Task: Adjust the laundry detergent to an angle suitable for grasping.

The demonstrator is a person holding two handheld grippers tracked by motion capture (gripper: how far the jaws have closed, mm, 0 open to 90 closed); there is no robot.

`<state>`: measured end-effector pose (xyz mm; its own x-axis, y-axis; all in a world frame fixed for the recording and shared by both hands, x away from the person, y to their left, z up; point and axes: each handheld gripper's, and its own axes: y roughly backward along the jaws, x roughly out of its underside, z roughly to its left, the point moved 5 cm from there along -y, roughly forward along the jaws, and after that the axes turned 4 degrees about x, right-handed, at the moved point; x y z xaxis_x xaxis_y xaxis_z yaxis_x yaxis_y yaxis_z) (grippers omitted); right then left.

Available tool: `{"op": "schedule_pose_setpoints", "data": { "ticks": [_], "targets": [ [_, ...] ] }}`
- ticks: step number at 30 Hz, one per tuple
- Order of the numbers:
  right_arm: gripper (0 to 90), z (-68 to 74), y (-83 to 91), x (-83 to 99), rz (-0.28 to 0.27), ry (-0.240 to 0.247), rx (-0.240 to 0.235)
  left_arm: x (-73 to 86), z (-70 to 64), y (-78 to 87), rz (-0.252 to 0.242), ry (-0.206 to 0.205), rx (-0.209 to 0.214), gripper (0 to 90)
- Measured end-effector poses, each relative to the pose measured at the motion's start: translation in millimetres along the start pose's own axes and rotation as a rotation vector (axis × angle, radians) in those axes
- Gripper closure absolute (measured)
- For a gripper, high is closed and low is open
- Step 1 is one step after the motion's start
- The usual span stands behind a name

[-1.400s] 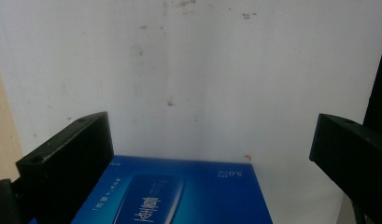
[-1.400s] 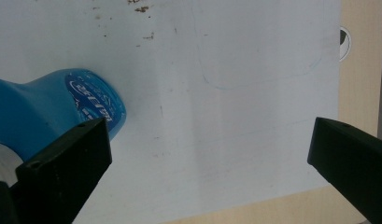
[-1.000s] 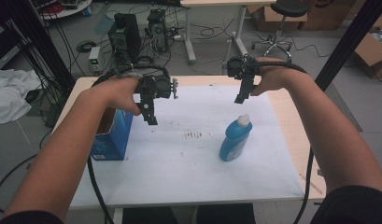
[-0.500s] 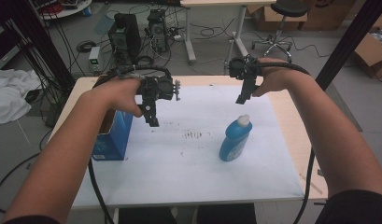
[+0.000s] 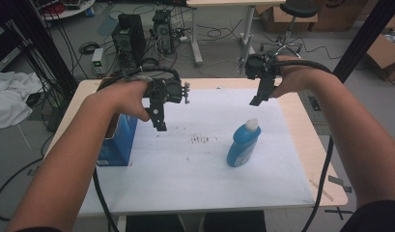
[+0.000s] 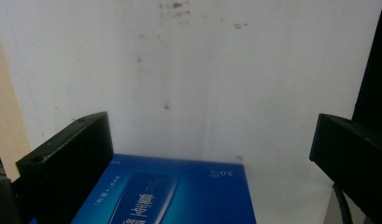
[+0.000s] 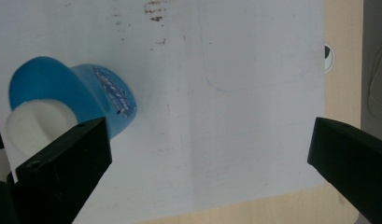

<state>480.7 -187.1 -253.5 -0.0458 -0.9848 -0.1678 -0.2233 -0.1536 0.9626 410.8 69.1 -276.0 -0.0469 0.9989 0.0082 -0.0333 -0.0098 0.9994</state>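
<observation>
A blue bottle with a white cap [image 5: 243,145] stands upright on the white sheet, right of centre. A blue box [image 5: 115,142] stands at the table's left, partly hidden by the left forearm. My left gripper [image 5: 159,118] hangs above the sheet just right of the box, jaws pointing down. In the left gripper view my left gripper [image 6: 207,135] is open and empty, with the box top [image 6: 170,191] below it. My right gripper [image 5: 257,99] hovers above and behind the bottle. In the right gripper view my right gripper [image 7: 207,140] is open, with the bottle [image 7: 72,98] beside its left jaw.
A white sheet [image 5: 185,179] covers most of the wooden table [image 5: 325,179], with dark smudges [image 5: 200,140] at its middle. Behind the table the floor holds computer towers [image 5: 130,31], cables and a chair [image 5: 296,9]. A white cloth [image 5: 7,104] lies at the left.
Both hands have drifted only slightly, the right gripper a little to the right. The bottle and the box have not moved.
</observation>
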Motion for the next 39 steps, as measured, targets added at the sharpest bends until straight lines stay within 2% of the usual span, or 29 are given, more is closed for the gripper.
{"op": "schedule_pose_setpoints", "data": {
  "ticks": [4, 9, 17, 22, 26, 31, 39],
  "targets": [
    [0.0, 3.2, 6.9, 1.9, -0.006, 0.022, 0.002, -0.7, -2.4, 3.5, -0.002, 0.003, -0.002, 0.0],
    [0.0, 10.1, 17.6, 5.1, -0.040, 0.056, -0.008, -0.1, -5.5, 3.7, 0.013, 0.012, -0.002, 0.0],
    [0.0, 34.0, 19.9, 6.8, -0.057, 0.152, -0.045, -0.2, -8.7, 3.3, 0.020, 0.014, -0.008, 0.0],
    [0.0, 53.4, 12.8, 3.8, -0.040, 0.244, -0.084, -0.1, -12.9, 2.0, 0.036, -0.003, -0.011, 0.0],
    [0.0, 62.0, 7.9, 4.7, -0.017, 0.288, -0.093, 0.0, -13.5, 0.6, 0.027, -0.002, -0.010, 0.1],
    [0.0, 67.2, 4.6, 5.7, -0.003, 0.308, -0.097, 0.5, -13.2, -2.6, 0.030, -0.002, 0.001, 0.1],
    [0.0, 80.1, -6.9, 6.9, 0.020, 0.342, -0.110, 0.9, -13.0, -2.1, 0.023, -0.003, -0.004, 0.0]
  ]
}}
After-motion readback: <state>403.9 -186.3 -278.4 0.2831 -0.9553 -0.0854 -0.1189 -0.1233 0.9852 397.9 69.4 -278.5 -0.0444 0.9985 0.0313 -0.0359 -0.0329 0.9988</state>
